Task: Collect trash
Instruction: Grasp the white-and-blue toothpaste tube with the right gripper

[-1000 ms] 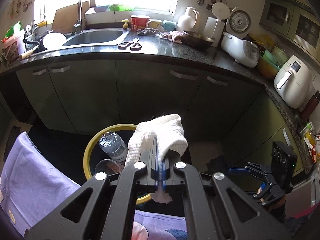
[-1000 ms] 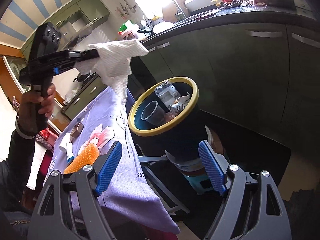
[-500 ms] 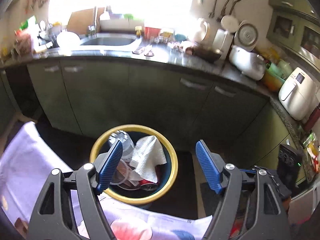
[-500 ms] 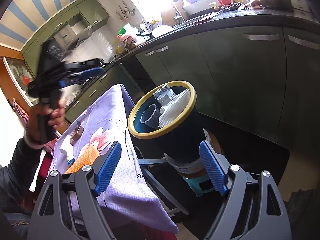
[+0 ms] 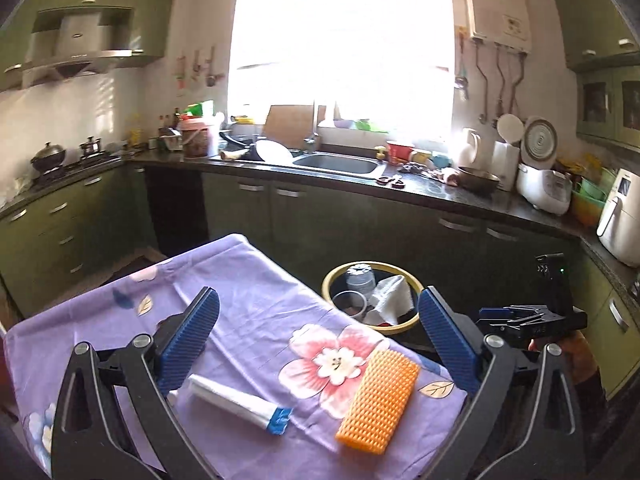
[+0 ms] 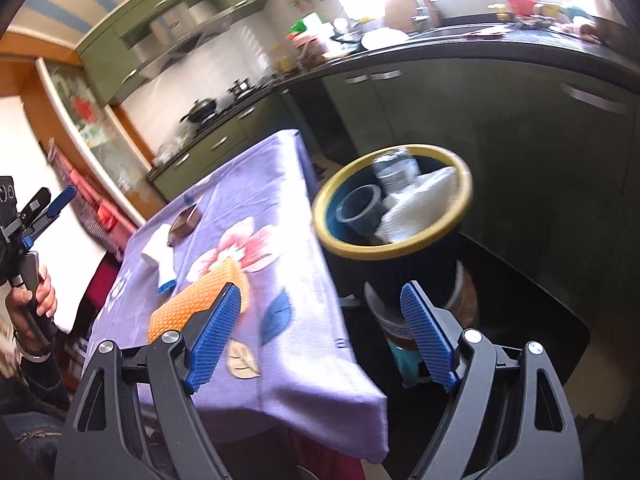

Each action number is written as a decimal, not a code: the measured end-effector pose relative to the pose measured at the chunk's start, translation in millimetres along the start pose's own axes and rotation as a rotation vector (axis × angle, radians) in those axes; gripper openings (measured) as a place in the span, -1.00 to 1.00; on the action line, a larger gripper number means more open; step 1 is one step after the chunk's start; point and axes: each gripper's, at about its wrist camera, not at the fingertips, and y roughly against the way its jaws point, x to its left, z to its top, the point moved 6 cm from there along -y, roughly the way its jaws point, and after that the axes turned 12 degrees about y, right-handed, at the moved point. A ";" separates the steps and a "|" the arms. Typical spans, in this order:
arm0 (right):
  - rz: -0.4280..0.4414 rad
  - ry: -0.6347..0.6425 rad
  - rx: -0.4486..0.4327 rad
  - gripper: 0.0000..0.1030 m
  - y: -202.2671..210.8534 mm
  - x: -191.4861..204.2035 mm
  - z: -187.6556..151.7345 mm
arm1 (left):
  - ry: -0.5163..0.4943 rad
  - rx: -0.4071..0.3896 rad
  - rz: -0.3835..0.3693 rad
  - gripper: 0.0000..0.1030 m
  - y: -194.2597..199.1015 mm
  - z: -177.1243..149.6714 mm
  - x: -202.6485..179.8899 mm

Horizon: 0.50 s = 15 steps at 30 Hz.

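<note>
A yellow-rimmed black bin [image 5: 412, 322] stands off the table's far right corner and holds a white cloth [image 5: 390, 298], a clear bottle [image 5: 360, 278] and a cup; it also shows in the right wrist view [image 6: 408, 254]. On the purple floral tablecloth [image 5: 248, 292] lie an orange ribbed pad [image 5: 380, 398] and a white tube with a blue end [image 5: 236, 402]. My left gripper [image 5: 316, 338] is open and empty above the table. My right gripper [image 6: 324, 338] is open and empty, over the table's corner near the bin.
A small brown box [image 6: 184, 222] lies on the cloth past the tube [image 6: 160, 258]. Green cabinets with a dark countertop [image 5: 440, 196], a sink [image 5: 336, 164] and appliances run along the far wall. The bin sits on a stool [image 6: 404, 344] over dark floor.
The left gripper opened over the bin and the white cloth dropped in. It then drew back over the table. The right gripper swung left toward the table.
</note>
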 end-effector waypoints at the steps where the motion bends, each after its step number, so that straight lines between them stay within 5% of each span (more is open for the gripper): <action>1: 0.016 0.027 0.015 0.58 -6.0 10.4 2.5 | 0.013 -0.007 0.017 0.85 9.6 -3.0 11.1; 7: 0.121 0.254 0.084 0.58 -49.9 100.8 21.7 | 0.057 -0.085 0.202 0.87 68.8 -25.1 64.4; 15: 0.251 0.566 0.246 0.38 -145.6 224.5 40.8 | 0.169 -0.096 0.289 0.87 112.8 -52.5 113.4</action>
